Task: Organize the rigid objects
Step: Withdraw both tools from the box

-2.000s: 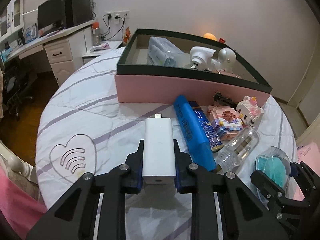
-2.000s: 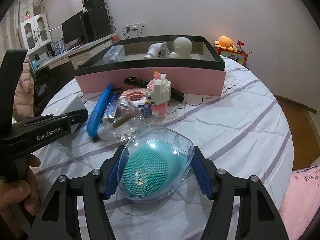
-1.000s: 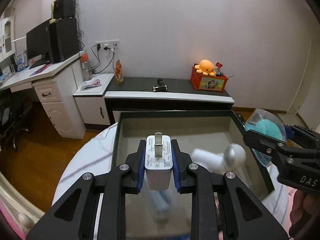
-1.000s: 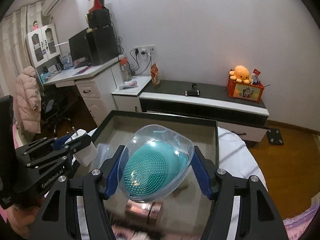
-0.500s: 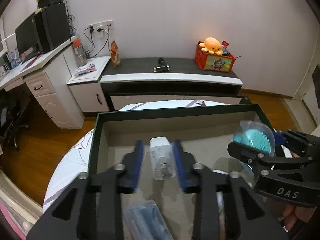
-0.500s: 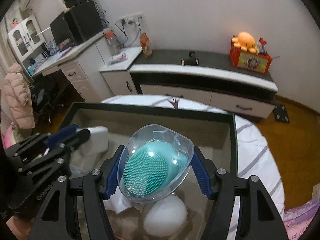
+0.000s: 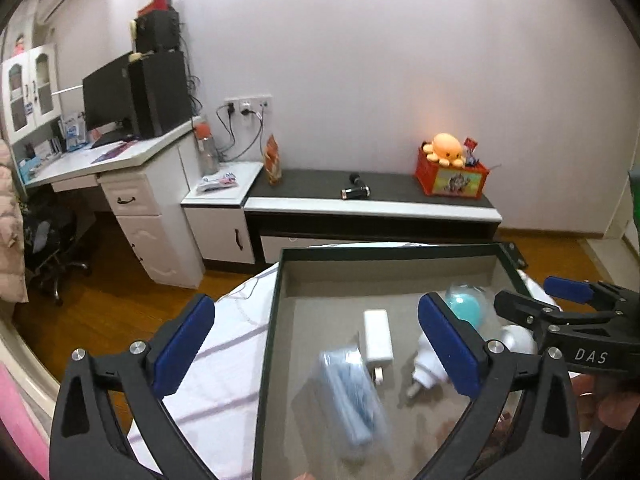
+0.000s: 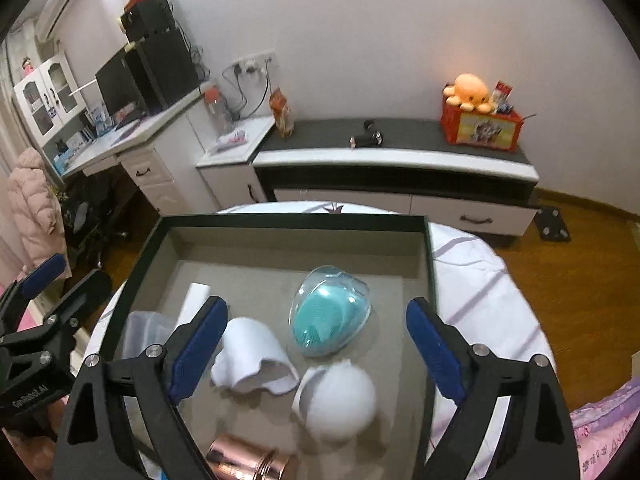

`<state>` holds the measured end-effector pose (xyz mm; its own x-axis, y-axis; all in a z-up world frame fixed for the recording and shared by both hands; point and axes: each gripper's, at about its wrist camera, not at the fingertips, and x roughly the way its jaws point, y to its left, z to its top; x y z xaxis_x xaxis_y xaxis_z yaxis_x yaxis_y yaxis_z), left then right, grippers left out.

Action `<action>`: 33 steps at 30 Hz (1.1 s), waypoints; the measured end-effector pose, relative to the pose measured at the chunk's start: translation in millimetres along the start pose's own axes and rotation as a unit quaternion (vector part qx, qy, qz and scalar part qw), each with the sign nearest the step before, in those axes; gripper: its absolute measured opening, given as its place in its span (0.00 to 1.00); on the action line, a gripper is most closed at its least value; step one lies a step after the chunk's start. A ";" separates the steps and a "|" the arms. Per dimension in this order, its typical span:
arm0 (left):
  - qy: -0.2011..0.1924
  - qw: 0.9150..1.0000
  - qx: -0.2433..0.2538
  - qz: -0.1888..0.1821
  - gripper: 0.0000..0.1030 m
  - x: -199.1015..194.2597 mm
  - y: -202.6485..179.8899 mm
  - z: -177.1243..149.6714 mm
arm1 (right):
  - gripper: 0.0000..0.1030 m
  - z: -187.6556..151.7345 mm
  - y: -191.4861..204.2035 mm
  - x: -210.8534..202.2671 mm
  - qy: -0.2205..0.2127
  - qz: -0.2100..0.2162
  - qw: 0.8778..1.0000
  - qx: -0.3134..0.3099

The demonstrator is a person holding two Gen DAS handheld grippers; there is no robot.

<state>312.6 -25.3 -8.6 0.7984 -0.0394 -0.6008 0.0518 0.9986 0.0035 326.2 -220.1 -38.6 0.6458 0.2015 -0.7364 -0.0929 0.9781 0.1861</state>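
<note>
Nearby, charger (image 7: 376, 336) & brush case (image 8: 329, 311) lie w/in box (image 8: 280, 222).

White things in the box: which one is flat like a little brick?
The white charger, a flat rectangle. The cracked shell and the round ball are both curved.

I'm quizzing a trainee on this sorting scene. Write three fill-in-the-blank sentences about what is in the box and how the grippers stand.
1. The white charger lies inside the ____.
2. The teal brush in its clear case lies on the box floor, and the right gripper above it is ____.
3. The left gripper holds ____ between its pads.

Missing words: box; open; nothing
</note>
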 end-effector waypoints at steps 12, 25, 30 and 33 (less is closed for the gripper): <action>-0.070 0.997 -0.016 0.019 1.00 -131.5 12.9 -52.0 | 0.90 -75.7 40.5 -131.2 -0.117 -0.006 0.993 -0.005; -0.056 0.998 -0.033 0.019 1.00 -203.9 4.5 -117.7 | 0.90 -173.6 64.2 -214.1 -0.179 0.000 0.984 0.000; -0.051 0.998 -0.039 0.016 1.00 -216.9 5.5 -135.6 | 0.90 -203.4 59.4 -224.2 -0.178 -0.010 0.984 0.005; -0.054 0.998 -0.035 0.018 1.00 -224.5 3.4 -144.3 | 0.90 -211.7 56.9 -226.1 -0.176 -0.015 0.984 0.008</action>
<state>47.0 -8.2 10.9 0.8588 -0.0033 -0.5123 -0.0172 0.9992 -0.0352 14.5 -199.0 0.8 0.8708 0.1388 -0.4717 -0.0591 0.9819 0.1797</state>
